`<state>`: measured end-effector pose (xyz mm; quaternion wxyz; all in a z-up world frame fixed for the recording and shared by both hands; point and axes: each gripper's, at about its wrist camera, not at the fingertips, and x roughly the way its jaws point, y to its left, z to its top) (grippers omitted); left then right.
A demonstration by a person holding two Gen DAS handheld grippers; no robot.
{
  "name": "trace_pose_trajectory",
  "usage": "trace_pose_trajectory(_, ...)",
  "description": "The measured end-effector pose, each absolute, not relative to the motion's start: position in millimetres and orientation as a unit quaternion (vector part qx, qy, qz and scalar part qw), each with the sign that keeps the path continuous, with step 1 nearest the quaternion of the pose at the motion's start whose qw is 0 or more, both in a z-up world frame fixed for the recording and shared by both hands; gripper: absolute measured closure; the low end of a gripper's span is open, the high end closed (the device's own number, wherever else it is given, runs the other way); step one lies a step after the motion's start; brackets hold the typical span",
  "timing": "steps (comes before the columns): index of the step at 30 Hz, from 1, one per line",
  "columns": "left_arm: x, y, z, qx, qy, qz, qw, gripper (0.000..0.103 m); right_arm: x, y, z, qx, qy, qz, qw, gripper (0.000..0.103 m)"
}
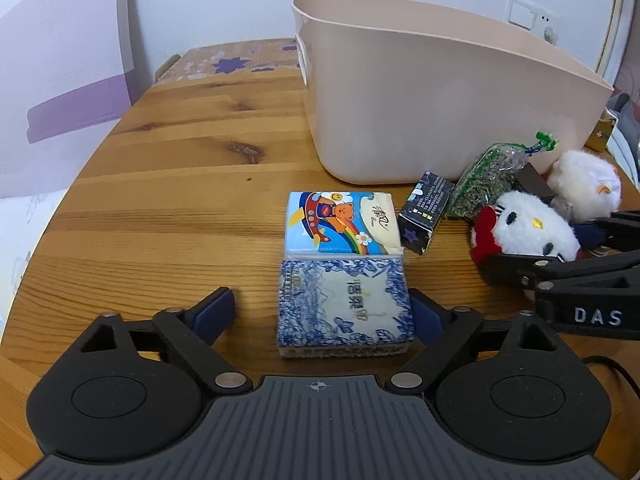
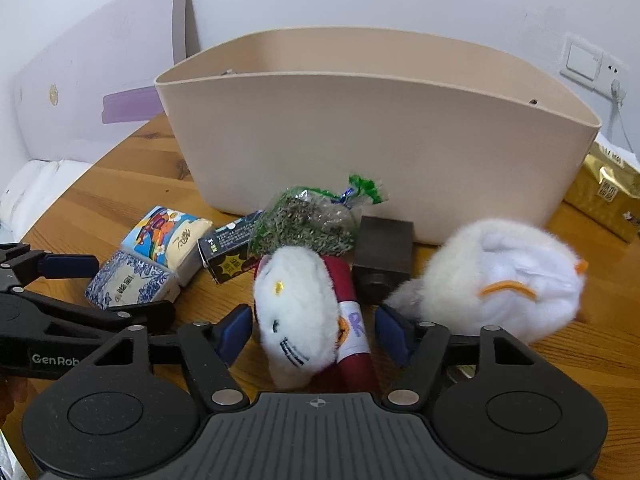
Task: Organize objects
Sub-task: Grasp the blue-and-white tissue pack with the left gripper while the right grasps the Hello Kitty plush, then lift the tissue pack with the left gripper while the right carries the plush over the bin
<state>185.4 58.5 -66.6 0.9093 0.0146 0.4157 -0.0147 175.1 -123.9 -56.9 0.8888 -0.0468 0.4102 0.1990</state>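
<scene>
Nearest the left wrist camera sits the blue-and-white tissue pack [image 1: 345,307], between the fingers of the left gripper [image 1: 320,312]: the jaws stand apart, the right pad just at the pack's side, the left pad clear of it with bare table [image 1: 160,184] in the gap. If they close off-centre like this, the pack will likely slide or twist and nudge the cartoon tissue pack [image 1: 340,224] that touches its far edge, which in turn sits near the dark carton [image 1: 426,210]. The right gripper [image 2: 316,332] also has its jaws apart, straddling the white cat plush [image 2: 296,312] and the dark red roll [image 2: 354,334] lying against it; the left pad is close to the fur, the right pad stands off. Closing there could pinch both at once, or only fur, so the plush may slip out on a lift. The beige bin [image 2: 360,152] stands behind, its rim high, and a low carry could clip it. Only the right view shows the bin's inside wall, the dark block [image 2: 384,256], the whole fluffy white plush [image 2: 496,276] and the gold box [image 2: 608,196]; the herb bag [image 2: 308,220] shows in both views, and only the left view shows the pack's position in its jaws.
</scene>
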Motion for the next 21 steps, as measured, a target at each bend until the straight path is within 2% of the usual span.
trace_pose_trajectory(1,184.4,58.5,-65.4,0.015,0.413,-0.017,0.910,0.022,174.5,-124.2,-56.8,-0.047,0.408,0.197,0.890,0.045)
trace_pose_trajectory(3,183.0,57.8,-62.7,0.017,0.412,-0.021,0.911,0.036,173.6,-125.2,-56.2,-0.043,0.407,0.200,0.890,0.054)
trace_pose_trajectory(4,182.6,57.0,-61.8,0.018,0.411,-0.023,0.911,0.038,173.4,-125.8,-55.7,-0.041,0.407,0.201,0.890,0.055)
trace_pose_trajectory(12,179.3,56.7,-58.6,0.010,0.417,-0.031,0.908,0.039,165.6,-131.5,-52.6,-0.034,0.404,0.205,0.891,0.065)
trace_pose_trajectory(21,168.3,63.5,-54.6,0.000,0.418,-0.033,0.908,0.039,150.2,-147.0,-36.0,-0.012,0.382,0.201,0.902,0.066)
